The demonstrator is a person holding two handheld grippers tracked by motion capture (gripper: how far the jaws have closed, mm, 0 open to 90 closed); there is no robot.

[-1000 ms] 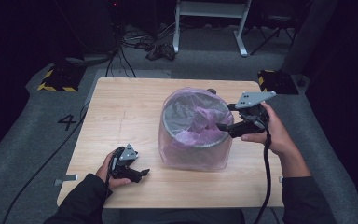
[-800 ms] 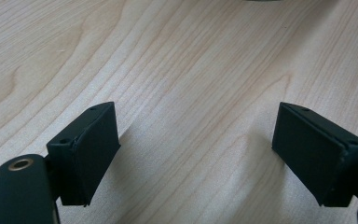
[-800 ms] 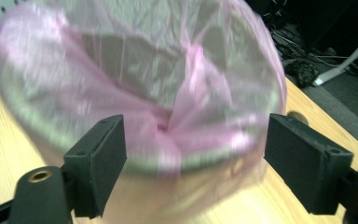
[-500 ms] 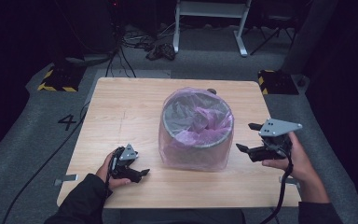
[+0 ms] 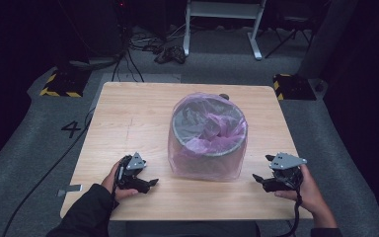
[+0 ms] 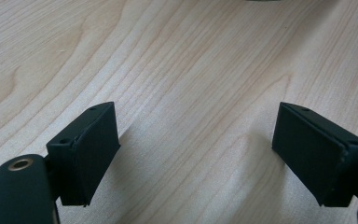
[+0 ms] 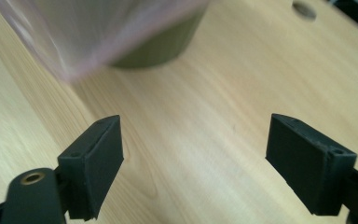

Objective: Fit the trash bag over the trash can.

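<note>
We take the wooden counter as our landmark. Beyond its far edge we see a white metal stand and a tangle of black cables on the grey floor. A yellow-and-black striped block sits off its far left corner, another off its far right corner. A painted number four lies left of it.

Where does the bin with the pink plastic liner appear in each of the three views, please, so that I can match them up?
High view: the bin stands at the middle of the wooden table, between the two grippers.
Left gripper view: a dark sliver at the top edge may be its base; too little to tell.
Right gripper view: upper left, its dark base under the blurred pink liner.
Shared landmark: the table's light wood grain.
</note>
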